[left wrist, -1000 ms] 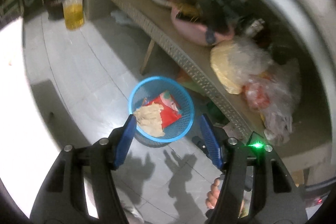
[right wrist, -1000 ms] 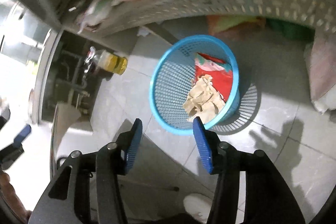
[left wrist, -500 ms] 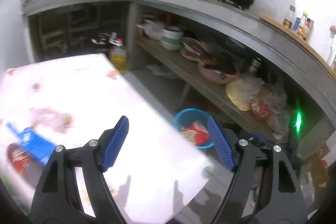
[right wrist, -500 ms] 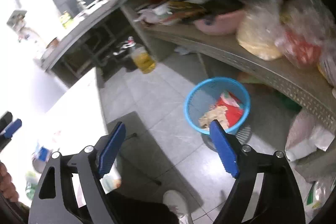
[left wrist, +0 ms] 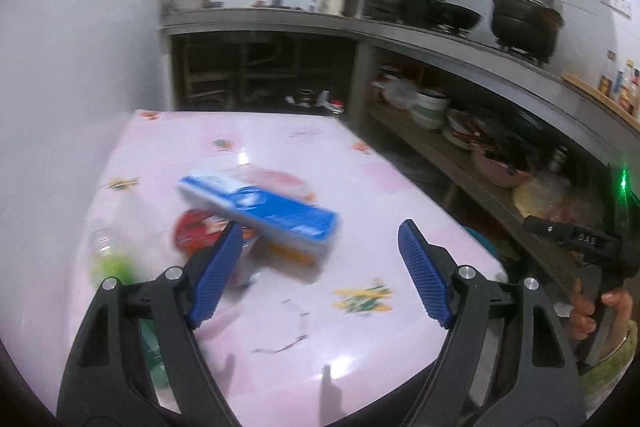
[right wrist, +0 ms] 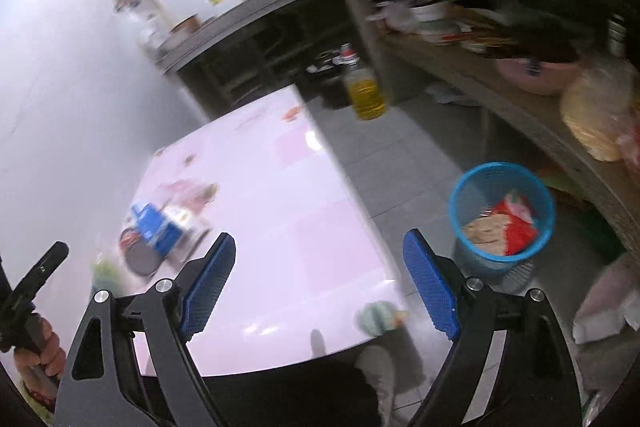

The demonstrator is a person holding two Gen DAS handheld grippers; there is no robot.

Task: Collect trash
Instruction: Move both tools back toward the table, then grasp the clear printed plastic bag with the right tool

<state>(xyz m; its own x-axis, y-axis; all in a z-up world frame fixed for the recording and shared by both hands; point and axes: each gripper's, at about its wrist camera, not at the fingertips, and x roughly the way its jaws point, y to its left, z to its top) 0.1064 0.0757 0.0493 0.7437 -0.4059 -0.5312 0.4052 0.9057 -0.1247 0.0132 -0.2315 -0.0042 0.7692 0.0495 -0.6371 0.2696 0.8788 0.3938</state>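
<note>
Pink patterned surface (left wrist: pixel 360 187) in front, with trash left on it. Blue mesh basket (right wrist: pixel 502 215) down on the tiled floor beside the surface, under the long shelf (right wrist: pixel 500 95), already holding a red wrapper (right wrist: pixel 516 223) and a wad of brownish paper (right wrist: pixel 482 233): part of the job judged done. On the surface, a blue-and-white box (left wrist: pixel 260 213) lying tilted over a red-topped round item (left wrist: pixel 196 229), blurred; a clear bottle with green inside (left wrist: pixel 108 255) near the left edge, also blurred; something pale pink behind the box, too smeared to name. All of these judged still to be collected.

Left tool (left wrist: pixel 320 265) above the near part of the surface, blue pads spread wide, having just been opening, nothing between them; box just ahead, untouched. Right tool (right wrist: pixel 320 285) over the surface's near edge, likewise spread wide after just opening, empty, with the basket off to its right. Next, probably: down onto the box or the bottle.
</note>
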